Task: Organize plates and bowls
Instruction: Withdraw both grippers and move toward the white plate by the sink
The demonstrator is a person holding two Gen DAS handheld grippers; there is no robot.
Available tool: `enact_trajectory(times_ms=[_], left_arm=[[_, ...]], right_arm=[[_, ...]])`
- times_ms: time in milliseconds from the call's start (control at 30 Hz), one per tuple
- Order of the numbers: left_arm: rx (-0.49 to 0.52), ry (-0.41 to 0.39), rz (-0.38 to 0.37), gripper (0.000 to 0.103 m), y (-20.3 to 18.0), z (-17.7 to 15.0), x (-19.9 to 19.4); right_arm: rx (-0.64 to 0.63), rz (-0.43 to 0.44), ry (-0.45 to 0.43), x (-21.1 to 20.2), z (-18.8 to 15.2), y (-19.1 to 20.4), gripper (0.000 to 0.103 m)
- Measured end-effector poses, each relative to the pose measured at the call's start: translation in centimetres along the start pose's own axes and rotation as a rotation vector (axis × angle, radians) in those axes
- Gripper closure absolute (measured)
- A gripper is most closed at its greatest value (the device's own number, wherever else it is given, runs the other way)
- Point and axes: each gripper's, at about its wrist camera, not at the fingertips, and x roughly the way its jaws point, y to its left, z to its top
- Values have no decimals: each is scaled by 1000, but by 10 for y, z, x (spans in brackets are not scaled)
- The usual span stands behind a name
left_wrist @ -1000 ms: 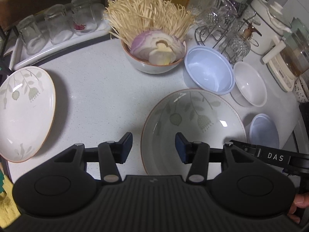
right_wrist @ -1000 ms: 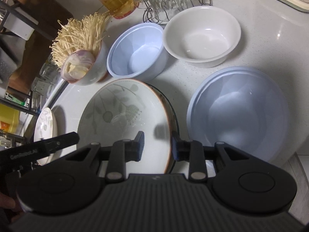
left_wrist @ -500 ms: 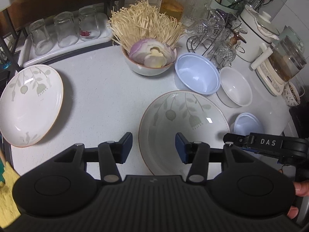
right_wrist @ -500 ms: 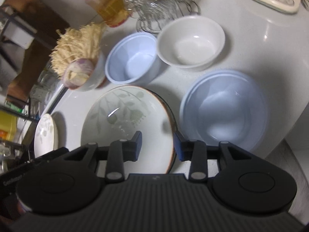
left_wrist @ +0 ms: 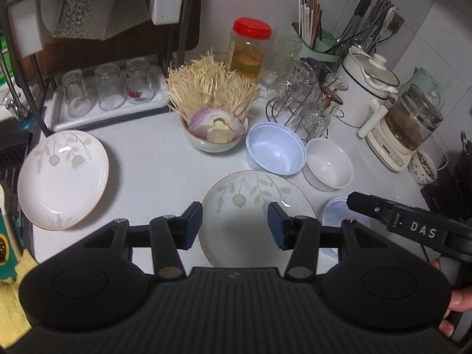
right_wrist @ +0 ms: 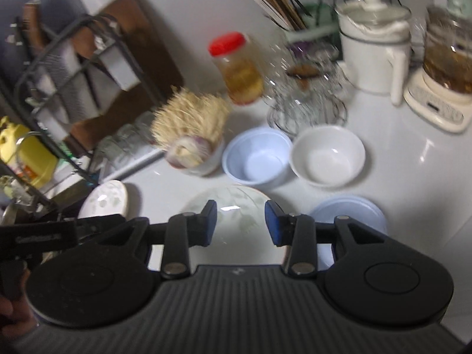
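A leaf-patterned plate lies flat on the white counter, and a matching plate sits at the far left. Behind them stand a pale blue bowl and a white bowl. A blue plate lies to the right. My left gripper hovers open above the centre plate, holding nothing. My right gripper is also open above the same plate, clear of its rim. The right wrist view is blurred, with the blue bowl, white bowl and blue plate in it.
A bowl of noodles and onion stands behind the plates. A red-lidded jar, a wire glass rack, a white pot and a kettle crowd the back right. A tray of upturned glasses lines the back left.
Both grippers rose and drew back from the counter. The right gripper widened and came off the centre plate's rim; the plate, tilted before, now lies flat.
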Motion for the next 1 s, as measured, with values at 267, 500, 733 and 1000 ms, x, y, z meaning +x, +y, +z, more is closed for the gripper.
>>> enact_trajectory(times_ms=[267,500,733,1000], left_arm=[[86,-99,35,48,-25,-8,-43],[75,-164,77,47,-34,-23,-70],[23,-177,103,44,-31,-30,-82],[-13,-220,149,43,-28,-38,-95]], right_arm=[[-94,36,-84,-33,0,16,63],[-164,66,-113,-45,-5,22,63],[-197,130,-96,-43,-2,26,63],[-254,198,-88,-39,2,37,63]])
